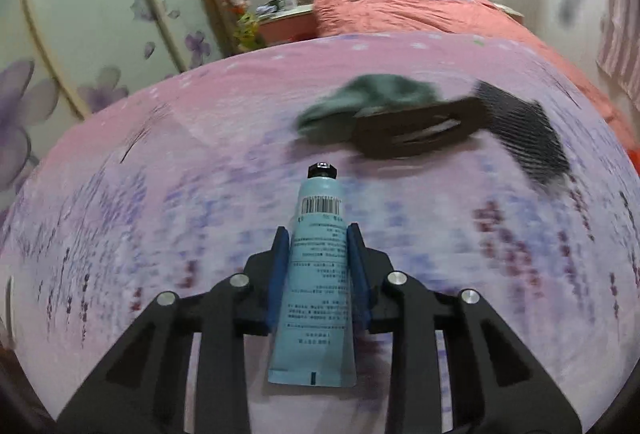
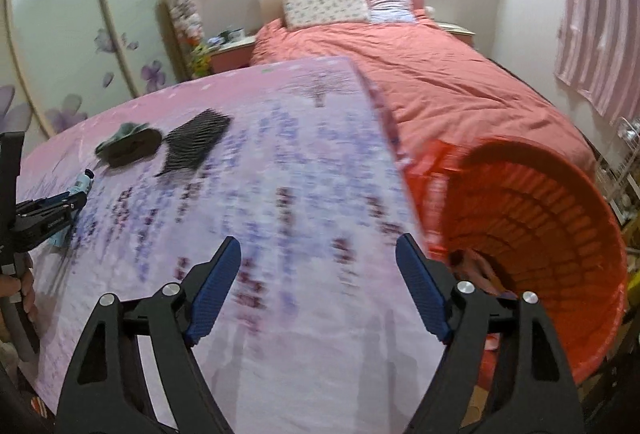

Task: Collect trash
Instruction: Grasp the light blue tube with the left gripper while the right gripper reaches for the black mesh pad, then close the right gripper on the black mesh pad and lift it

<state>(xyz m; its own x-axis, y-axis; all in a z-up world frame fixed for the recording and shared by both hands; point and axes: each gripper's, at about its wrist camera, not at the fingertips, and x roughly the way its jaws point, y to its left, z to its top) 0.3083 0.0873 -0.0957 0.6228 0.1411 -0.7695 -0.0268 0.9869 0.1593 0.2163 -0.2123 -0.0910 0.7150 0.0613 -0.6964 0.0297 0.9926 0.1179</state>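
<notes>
My left tool (image 1: 318,250) is clamped on a pale blue tube (image 1: 316,274), its blue pads (image 1: 280,274) pressing both sides of the tube's body. The tube points away from me, its black cap (image 1: 321,170) forward and its flat crimped end near the camera; a barcode shows just under the cap. It is held above the surface (image 1: 160,194), which is covered by a pink and lilac cloth printed with lavender.

Beyond the cap, on the cloth, lies a crumpled dark green rag (image 1: 372,94). A dark brown flat piece (image 1: 420,128) lies against the rag's right side and overlaps it, and a black ribbed comb-like piece (image 1: 524,138) lies just to its right. All three are blurred, so I cannot tell more about them.

My right tool (image 2: 318,286) hangs over the near right part of the surface with its two fingers wide apart and nothing between them. To its right, off the surface's edge, an orange basket (image 2: 560,218) lies tipped with its mouth toward me; something pinkish shows inside, too blurred to name. From this side the left tool and tube appear at the far left. A bed (image 2: 440,74) with a coral cover stands behind.
</notes>
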